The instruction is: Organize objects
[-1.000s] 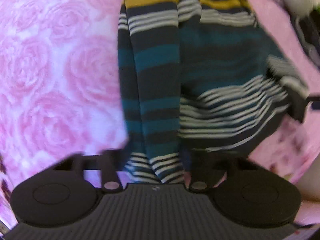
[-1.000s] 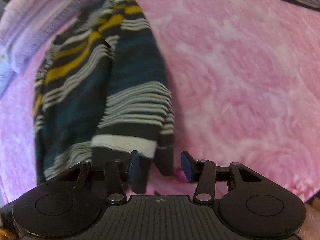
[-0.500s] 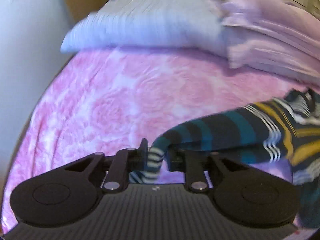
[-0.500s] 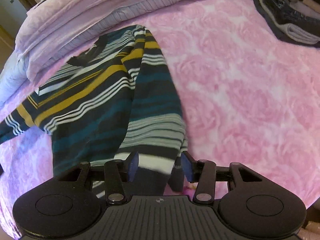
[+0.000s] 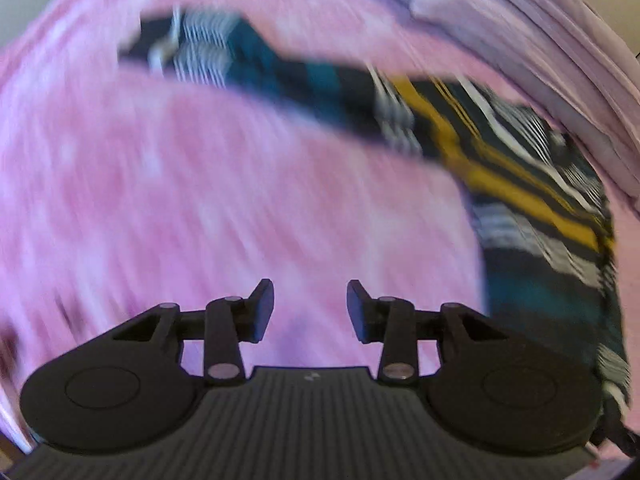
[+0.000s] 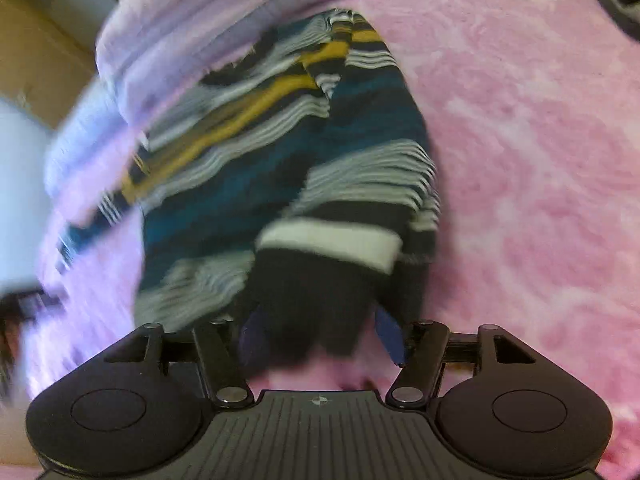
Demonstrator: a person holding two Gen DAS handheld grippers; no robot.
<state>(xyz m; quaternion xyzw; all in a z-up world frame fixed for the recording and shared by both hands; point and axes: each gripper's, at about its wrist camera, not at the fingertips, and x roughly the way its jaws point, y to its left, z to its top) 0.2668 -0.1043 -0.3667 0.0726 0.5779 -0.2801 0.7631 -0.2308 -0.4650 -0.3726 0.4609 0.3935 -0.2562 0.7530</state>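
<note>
Sleeve freed from the left gripper, its jaws just opened and empty, striped sweater spread on pink bedspread, right gripper widening, fingers straddling its dark hem, grip unclear.

- Left wrist view is motion-blurred: the sweater and bedspread smear, the stripes unclear.
- The sweater's lower part runs off the frame at 4 o'clock.
- In the right wrist view, the sweater's dark hem hides the fingertips of the right hand-held gripper; contact cannot be told.
- Dark item at 1 o'clock is cut off, unidentifiable.
</note>
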